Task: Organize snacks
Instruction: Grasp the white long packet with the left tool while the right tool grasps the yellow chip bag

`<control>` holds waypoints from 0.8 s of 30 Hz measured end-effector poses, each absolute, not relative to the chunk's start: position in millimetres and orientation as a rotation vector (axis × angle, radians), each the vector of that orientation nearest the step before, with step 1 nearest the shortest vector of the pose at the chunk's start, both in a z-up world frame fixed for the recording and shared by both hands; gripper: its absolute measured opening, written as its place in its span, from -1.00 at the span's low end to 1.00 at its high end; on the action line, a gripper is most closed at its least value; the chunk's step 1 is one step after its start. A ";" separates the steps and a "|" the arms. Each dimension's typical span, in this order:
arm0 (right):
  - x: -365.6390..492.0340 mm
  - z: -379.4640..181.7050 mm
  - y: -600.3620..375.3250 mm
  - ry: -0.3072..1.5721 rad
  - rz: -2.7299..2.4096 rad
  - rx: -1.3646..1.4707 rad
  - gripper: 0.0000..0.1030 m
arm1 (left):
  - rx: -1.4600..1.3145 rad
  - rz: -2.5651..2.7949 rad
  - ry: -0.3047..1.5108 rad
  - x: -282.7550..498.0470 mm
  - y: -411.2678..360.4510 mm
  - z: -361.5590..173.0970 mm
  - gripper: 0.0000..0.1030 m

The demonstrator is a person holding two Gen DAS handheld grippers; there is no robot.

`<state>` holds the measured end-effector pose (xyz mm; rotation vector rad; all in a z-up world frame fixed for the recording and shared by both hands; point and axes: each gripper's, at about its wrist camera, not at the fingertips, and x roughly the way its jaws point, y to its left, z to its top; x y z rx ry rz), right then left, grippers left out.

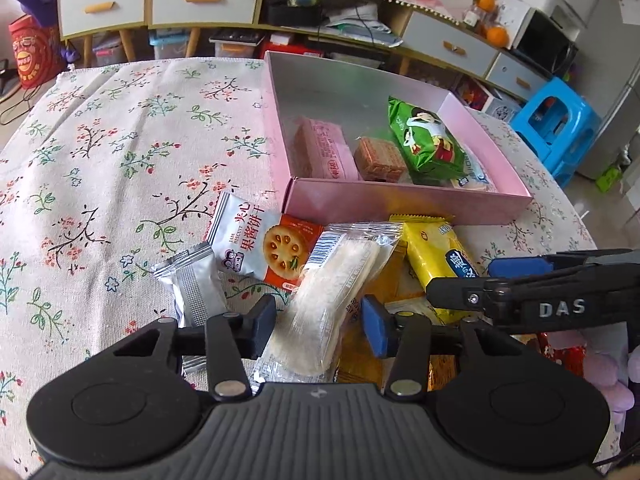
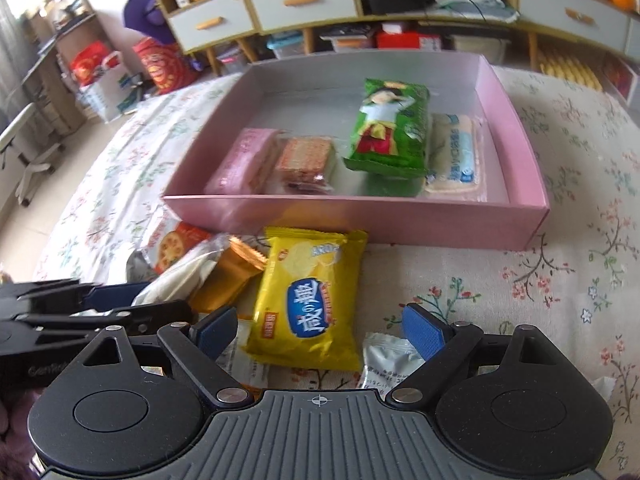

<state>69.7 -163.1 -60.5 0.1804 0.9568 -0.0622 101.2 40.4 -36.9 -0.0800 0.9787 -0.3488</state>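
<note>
Pinched between the left gripper (image 1: 318, 326) pads is a long clear-wrapped white wafer packet (image 1: 326, 300). Right gripper (image 2: 320, 330), jaws spread, straddles a yellow foil biscuit packet (image 2: 308, 304). At twelve o'clock lies a pink cardboard box (image 2: 360, 216), part-filled.

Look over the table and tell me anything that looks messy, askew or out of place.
Four snacks lie tidy in the pink box, but the rest sit in a loose heap in front of it. The clear-wrapped wafer lies tilted across the biscuit packet, and the yellow packet overlaps an orange one. Nothing looks spilled or torn.
</note>
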 end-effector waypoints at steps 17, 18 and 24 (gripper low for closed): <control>72.5 -59.9 -171.8 0.984 -0.163 0.156 0.75 | -0.107 -0.221 1.027 102.9 34.4 -34.7 -0.11; 72.8 -59.9 -171.3 0.985 -0.162 0.154 0.75 | -0.112 -0.220 1.028 103.3 35.2 -34.9 -0.11; 73.6 -58.3 -165.6 0.982 -0.154 0.137 0.54 | -0.116 -0.222 1.030 102.3 35.3 -33.6 -0.17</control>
